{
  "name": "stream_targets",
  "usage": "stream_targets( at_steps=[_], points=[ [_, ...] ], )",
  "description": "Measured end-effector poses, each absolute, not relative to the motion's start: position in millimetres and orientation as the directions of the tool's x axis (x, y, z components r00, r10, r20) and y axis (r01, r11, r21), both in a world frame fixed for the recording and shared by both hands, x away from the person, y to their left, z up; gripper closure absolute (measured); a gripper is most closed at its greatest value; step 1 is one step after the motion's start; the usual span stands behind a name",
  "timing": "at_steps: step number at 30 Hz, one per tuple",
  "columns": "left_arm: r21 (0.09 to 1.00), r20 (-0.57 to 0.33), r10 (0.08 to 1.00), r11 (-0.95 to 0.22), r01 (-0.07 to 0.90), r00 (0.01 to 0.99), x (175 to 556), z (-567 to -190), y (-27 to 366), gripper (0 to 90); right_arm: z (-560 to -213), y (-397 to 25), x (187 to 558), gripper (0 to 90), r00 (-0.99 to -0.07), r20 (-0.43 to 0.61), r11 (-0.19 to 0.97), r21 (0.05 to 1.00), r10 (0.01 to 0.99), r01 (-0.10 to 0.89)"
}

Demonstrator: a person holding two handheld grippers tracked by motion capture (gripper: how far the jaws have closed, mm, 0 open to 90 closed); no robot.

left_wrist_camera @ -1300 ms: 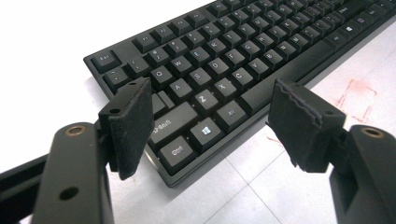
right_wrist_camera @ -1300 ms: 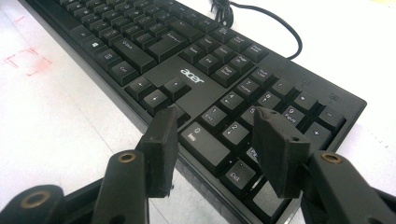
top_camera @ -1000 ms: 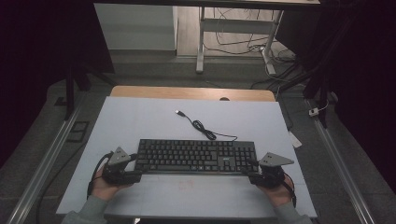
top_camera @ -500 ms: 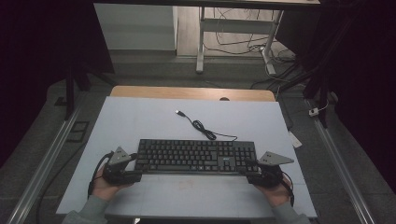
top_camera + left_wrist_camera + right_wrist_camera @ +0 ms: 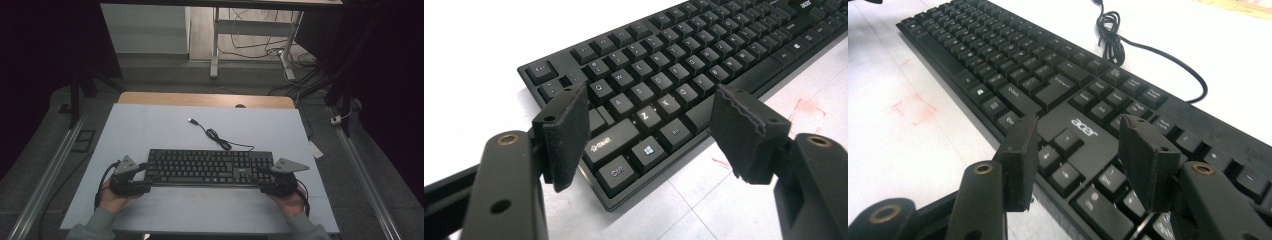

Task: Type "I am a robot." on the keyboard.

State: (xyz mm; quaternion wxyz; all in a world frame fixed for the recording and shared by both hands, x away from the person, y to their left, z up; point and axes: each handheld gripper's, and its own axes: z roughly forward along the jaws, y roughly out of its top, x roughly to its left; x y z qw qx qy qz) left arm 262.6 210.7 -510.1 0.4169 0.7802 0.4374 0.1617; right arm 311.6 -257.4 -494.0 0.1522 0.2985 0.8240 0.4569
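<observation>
A black Acer keyboard [image 5: 210,167] lies flat across the white tabletop [image 5: 150,130], its cable [image 5: 220,140] curling back to a USB plug [image 5: 191,120]. My left gripper [image 5: 144,175] is at the keyboard's left end. In the left gripper view the left gripper [image 5: 651,115] stands open, jaws wide apart above the Ctrl and Shift corner of the keyboard [image 5: 684,65]. My right gripper [image 5: 262,177] is at the right end. In the right gripper view the right gripper [image 5: 1080,150] is open over the arrow keys beside the logo of the keyboard [image 5: 998,55].
A wooden strip [image 5: 200,99] borders the table's far side. Metal rails [image 5: 45,180] run along both sides on the floor. Desk legs and loose cables [image 5: 260,45] lie beyond. Faint red marks [image 5: 806,107] are on the table in front of the keyboard.
Both grippers have edged slightly inward toward the keyboard's ends. The keyboard and its cable have not moved.
</observation>
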Motion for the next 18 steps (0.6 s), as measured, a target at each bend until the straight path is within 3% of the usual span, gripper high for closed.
stream_targets(
  at_steps=[18],
  points=[
    [0.777, -0.148, 0.822, -0.248, 0.578, 0.551, 263.4, -511.0, 211.9, 38.4, -488.5, -205.7, 322.0, 51.3, -0.816, 0.018, 0.442, 0.834, 0.577, 0.331]
  ],
)
